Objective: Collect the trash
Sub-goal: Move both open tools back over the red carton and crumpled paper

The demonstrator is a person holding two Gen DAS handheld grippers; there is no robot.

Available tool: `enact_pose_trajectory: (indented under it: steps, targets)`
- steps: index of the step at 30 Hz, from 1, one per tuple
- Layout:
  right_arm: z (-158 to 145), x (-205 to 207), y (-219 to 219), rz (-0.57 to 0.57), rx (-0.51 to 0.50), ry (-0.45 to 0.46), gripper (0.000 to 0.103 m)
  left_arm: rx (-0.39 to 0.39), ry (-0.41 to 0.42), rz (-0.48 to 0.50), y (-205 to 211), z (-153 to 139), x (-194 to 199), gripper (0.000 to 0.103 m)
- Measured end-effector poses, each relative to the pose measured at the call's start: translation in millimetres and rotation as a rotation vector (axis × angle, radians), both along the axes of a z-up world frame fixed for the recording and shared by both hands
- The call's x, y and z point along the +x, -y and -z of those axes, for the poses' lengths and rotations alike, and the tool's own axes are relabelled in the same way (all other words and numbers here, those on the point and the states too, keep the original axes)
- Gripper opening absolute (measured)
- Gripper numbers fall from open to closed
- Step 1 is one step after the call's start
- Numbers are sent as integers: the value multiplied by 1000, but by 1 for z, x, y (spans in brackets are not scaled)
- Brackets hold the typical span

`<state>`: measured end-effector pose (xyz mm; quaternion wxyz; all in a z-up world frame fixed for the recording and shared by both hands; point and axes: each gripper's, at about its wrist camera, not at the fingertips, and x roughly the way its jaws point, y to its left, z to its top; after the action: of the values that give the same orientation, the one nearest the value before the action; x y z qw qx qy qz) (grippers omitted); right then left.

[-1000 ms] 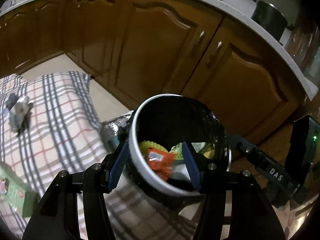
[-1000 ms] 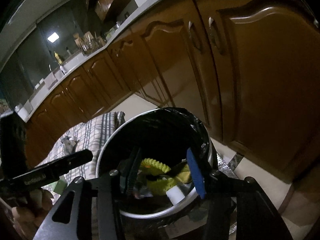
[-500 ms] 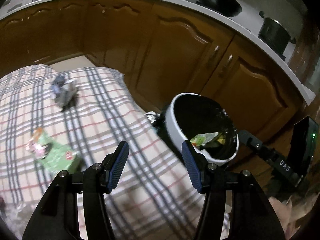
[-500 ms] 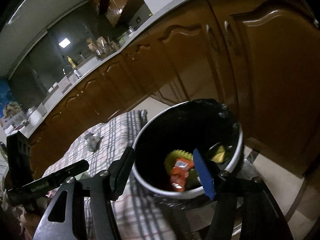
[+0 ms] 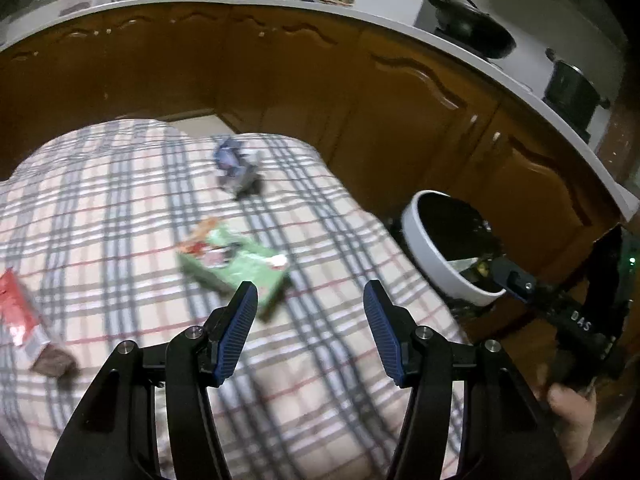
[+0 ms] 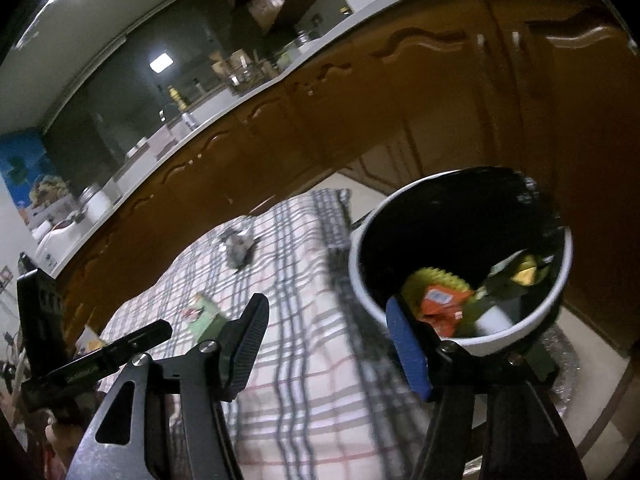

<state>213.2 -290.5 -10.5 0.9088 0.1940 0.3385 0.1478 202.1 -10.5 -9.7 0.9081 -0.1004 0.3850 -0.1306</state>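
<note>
A white trash bin [image 5: 436, 256] with a black liner stands off the right edge of a plaid-covered table [image 5: 120, 208]; in the right wrist view the bin [image 6: 520, 320] holds orange and yellow wrappers. On the cloth lie a green packet [image 5: 236, 264], a crumpled grey-blue wrapper [image 5: 238, 170] and a red packet [image 5: 18, 312]. My left gripper [image 5: 310, 332] is open and empty, just short of the green packet. My right gripper [image 6: 326, 344] is open and empty beside the bin; the green packet [image 6: 206, 318] and the grey wrapper [image 6: 240, 246] show beyond it.
Brown kitchen cabinets [image 5: 360, 92] run behind the table and bin under a white counter [image 5: 400, 20] with a pan [image 5: 472, 28] and a pot [image 5: 572, 84]. The right gripper's body [image 5: 580, 320] shows at the left view's right edge. Pale floor tiles [image 6: 592, 328] lie by the bin.
Both grippers have drawn back from over the bin and swung left. The left gripper now faces the table with the green packet just ahead. The orange wrapper now lies in the bin.
</note>
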Motion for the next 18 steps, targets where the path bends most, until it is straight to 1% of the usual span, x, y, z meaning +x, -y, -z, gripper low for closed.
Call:
enact_pose_trajectory:
  steps: [5, 10, 18]
  targets:
    - [3, -8, -32, -74, 7, -5, 63, 0, -4, -52, -36, 0, -15, 56]
    - [12, -17, -69, -157, 12, -29, 63, -1, 4, -130, -75, -1, -31, 56]
    - [23, -32, -118, -270, 9, -62, 63, -12, -13, -232, -121, 6, -46, 56]
